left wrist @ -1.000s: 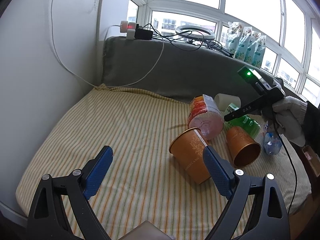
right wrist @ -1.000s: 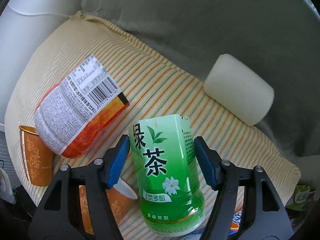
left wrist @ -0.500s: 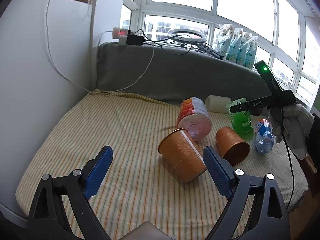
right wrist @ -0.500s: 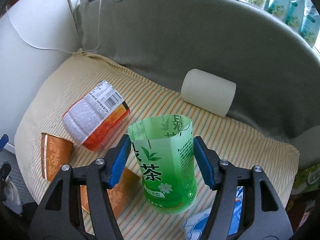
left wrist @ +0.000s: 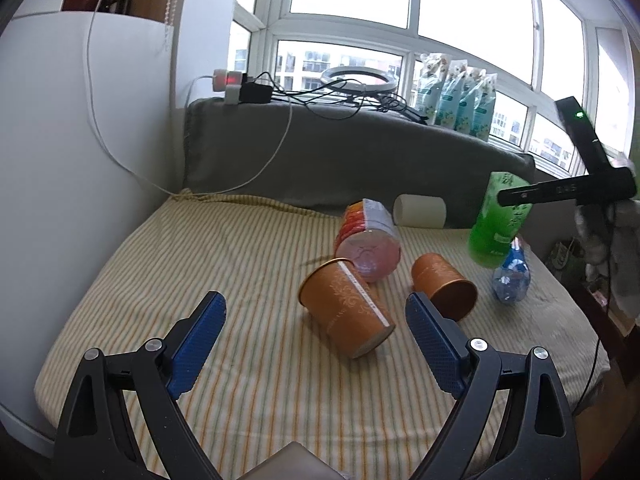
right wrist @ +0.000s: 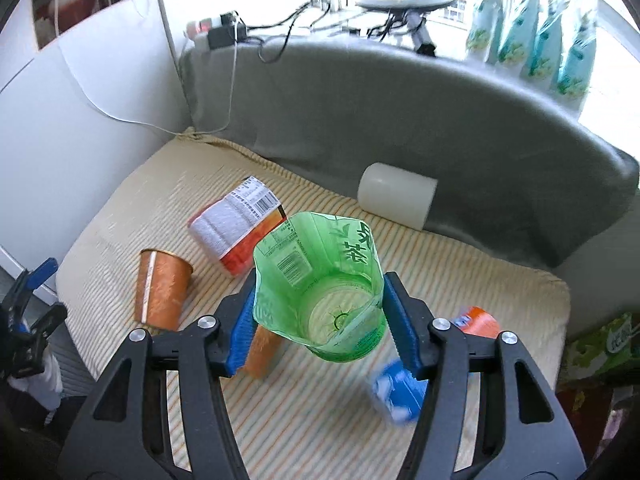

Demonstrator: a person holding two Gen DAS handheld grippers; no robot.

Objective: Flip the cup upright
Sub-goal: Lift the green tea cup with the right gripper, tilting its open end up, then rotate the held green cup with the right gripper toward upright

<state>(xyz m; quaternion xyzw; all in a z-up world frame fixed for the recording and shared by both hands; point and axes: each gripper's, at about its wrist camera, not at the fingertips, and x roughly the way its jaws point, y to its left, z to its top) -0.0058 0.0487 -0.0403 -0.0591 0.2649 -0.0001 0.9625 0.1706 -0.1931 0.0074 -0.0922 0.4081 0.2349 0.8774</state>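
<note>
My right gripper (right wrist: 320, 316) is shut on a green cut-bottle cup (right wrist: 320, 292) and holds it off the striped cushion (right wrist: 120, 240), open mouth up and tilted toward the camera. The green cup (left wrist: 500, 216) also shows at the right of the left wrist view, above the cushion. My left gripper (left wrist: 314, 336) is open and empty above the cushion's front, just short of an orange paper cup (left wrist: 346, 312) lying on its side. A second orange cup (left wrist: 444, 286) lies on its side to the right.
A red and white cut bottle (left wrist: 370, 232), a white cup (left wrist: 420, 210) and a blue bottle piece (left wrist: 512, 276) lie on the cushion. A grey backrest (left wrist: 360, 152) stands behind. A white wall (left wrist: 80, 160) bounds the left side.
My right gripper has lifted the green cup off the cushion and turned it from lying flat to mouth up. My left gripper has drawn back slightly and stayed open.
</note>
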